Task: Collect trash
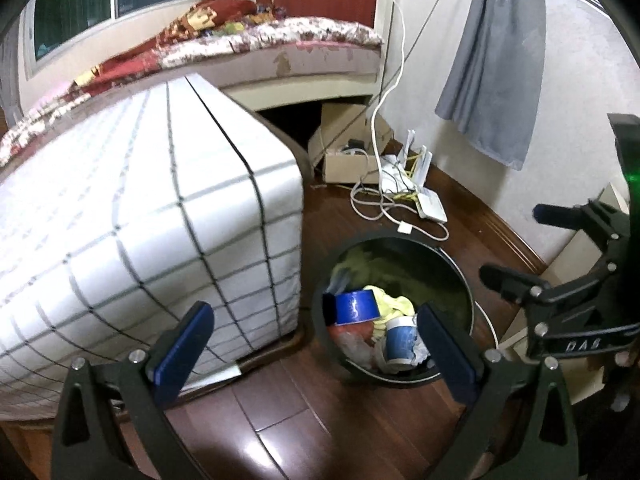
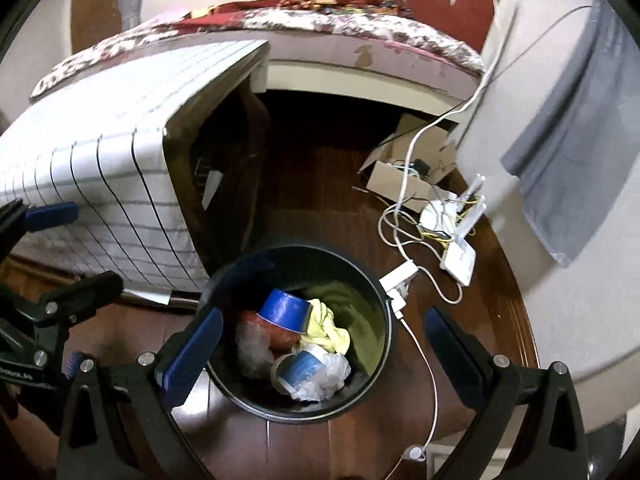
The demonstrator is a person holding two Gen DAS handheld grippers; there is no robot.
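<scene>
Both tools hang above a round black bin that stands on the dark wooden floor. The left gripper has its jaws spread wide with nothing between them, and the right gripper is released in the same way and holds nothing. In the right wrist view the bin sits at the centre, a little toward 6 o'clock; in the left wrist view it lies toward 5 o'clock.

The trash is already inside the bin: a blue cup lying on its side, a second blue and white cup near it toward 6 o'clock, a yellow cloth and some crumpled clear plastic.

I judge that the collecting is nearly done, or that the hands must now look for more rubbish. To do this step well, each tool should rise straight up from the bin mouth, so that a finger does not catch the rim and tip it. A thin white cable runs just beside the bin at 3 o'clock; it can be snagged easily.

The cups look like smooth, light paper and would crush under a hard squeeze. The cloth is soft and wrinkled. The plastic is thin and shiny. The bin wall looks rigid and matte. At 10 o'clock a checked white cover hangs over some furniture.
</scene>
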